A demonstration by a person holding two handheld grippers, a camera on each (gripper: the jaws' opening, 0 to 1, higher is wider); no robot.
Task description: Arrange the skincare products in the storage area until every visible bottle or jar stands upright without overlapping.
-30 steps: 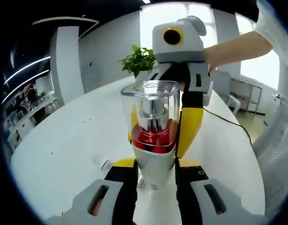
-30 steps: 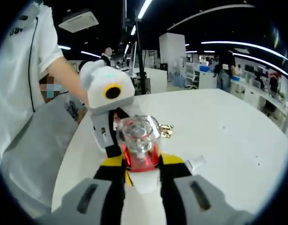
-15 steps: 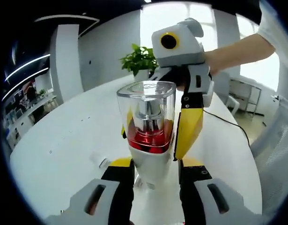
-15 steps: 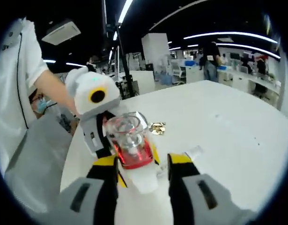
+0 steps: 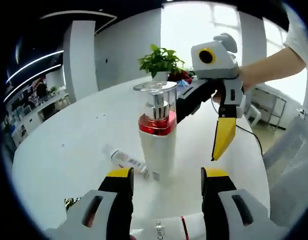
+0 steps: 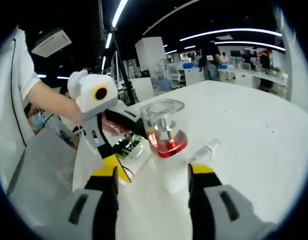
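Two yellow-tipped jaws of the left hand-held gripper [image 5: 166, 181] stood apart, clear of the pump bottle [image 5: 156, 131], which stood upright on the white bench [image 5: 68, 145] just ahead of them. Its clear cap sat over a red band and a white body. A small tube [image 5: 126, 161] lay flat on the bench, touching the bottle's base on one side. The right hand-held gripper [image 6: 152, 178] was likewise spread, with the bottle [image 6: 166, 145] just beyond its jaws and free of them. A white tube with printed lettering [image 5: 166, 229] lay between the left jaws.
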